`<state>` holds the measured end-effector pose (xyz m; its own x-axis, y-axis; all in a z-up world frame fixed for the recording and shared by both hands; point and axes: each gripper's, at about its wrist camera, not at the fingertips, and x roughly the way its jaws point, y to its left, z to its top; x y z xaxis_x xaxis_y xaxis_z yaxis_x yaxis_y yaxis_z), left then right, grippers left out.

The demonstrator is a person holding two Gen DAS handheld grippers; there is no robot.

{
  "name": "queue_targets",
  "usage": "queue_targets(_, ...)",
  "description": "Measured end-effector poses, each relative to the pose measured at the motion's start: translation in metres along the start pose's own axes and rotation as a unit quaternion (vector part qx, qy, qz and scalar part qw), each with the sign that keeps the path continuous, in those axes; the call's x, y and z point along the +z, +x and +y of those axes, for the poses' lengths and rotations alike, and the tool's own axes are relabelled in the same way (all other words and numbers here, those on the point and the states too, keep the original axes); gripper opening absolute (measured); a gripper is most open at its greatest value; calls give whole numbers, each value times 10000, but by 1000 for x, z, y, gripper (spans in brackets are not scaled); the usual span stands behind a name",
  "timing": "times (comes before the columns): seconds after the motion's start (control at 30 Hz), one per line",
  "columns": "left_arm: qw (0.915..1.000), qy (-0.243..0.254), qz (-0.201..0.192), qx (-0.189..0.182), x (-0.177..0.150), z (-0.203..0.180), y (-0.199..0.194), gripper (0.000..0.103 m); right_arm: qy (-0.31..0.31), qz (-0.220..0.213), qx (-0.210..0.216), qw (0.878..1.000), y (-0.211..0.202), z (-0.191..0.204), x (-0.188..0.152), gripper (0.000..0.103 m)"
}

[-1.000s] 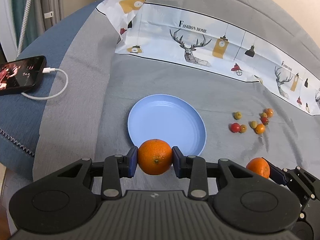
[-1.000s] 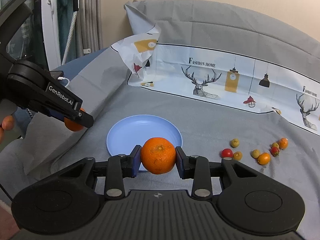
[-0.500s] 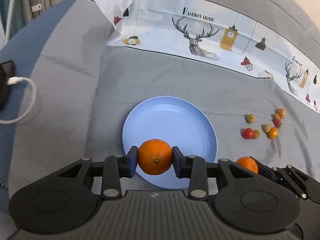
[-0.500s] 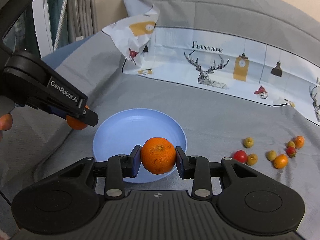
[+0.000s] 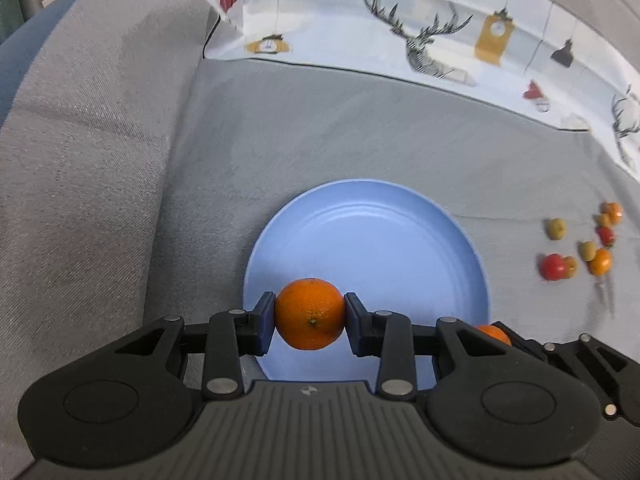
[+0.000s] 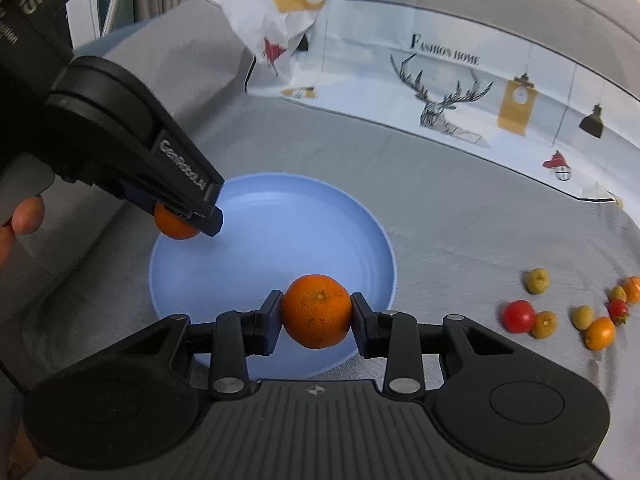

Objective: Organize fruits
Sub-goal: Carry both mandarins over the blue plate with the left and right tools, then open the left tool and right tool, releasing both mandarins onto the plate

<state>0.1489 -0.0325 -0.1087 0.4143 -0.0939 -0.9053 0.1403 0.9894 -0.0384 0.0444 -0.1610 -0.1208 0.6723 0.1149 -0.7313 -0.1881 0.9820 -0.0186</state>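
My left gripper (image 5: 310,317) is shut on an orange (image 5: 310,312) and holds it over the near left rim of the light blue plate (image 5: 372,248). My right gripper (image 6: 316,316) is shut on a second orange (image 6: 316,310) over the near edge of the plate (image 6: 280,240). In the right wrist view the left gripper (image 6: 188,216) and its orange (image 6: 174,226) hang over the plate's left rim. In the left wrist view the right gripper's orange (image 5: 494,334) peeks out at the plate's near right edge.
Several small fruits, red, yellow and orange, lie on the grey cloth right of the plate (image 5: 580,244) (image 6: 568,312). A white printed sheet with deer (image 5: 420,40) lies behind. The grey cloth rises in a fold on the left (image 5: 80,160).
Both grippers have moved forward and lower toward the plate, each still holding its orange. The phone and cable have left the left wrist view.
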Motion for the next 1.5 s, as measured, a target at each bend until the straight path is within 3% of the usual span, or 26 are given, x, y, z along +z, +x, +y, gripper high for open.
queue_targets(0.07, 10000, 56, 22, 56, 2, 0, 5, 48, -38, 24, -17, 10000, 6, 2, 2, 38)
queue_targets(0.13, 9999, 96, -121, -47, 4, 2, -1, 96, -98, -19, -12, 9999, 9, 3, 7, 41)
queue_targets(0.17, 9995, 75, -285, -88, 3, 2, -8, 103, -117, -84, -31, 9999, 7, 3, 11, 46)
queue_targets(0.23, 9975, 94, -685, -163, 0, 4, -28, 103, -194, -279, -116, 9994, -2, 4, 15, 69)
queue_targets(0.33, 9962, 218, -834, -122, -13, 3, -51, 103, -338, -459, -255, 9980, -26, 3, 15, 86)
queue_targets(0.43, 9957, 171, -887, -184, -39, 7, -74, 103, -273, -443, -266, 9983, -55, 5, 5, 94)
queue_targets(0.57, 9959, 114, -895, -113, -78, 9, -101, 103, -91, -460, -125, 9988, -100, 12, -18, 98)
queue_targets(0.8, 9941, -62, -1081, 86, -122, 10, -138, 103, -49, -798, -340, 9962, -148, 29, -40, 100)
queue_targets(1.1, 9900, 92, -1381, 256, -152, -2, -169, 103, -239, -1158, -402, 9922, -187, 42, -60, 102)
queue_targets(1.5, 9855, 139, -1646, 389, -163, -9, -193, 103, -122, -1399, -388, 9893, -208, 38, -68, 102)
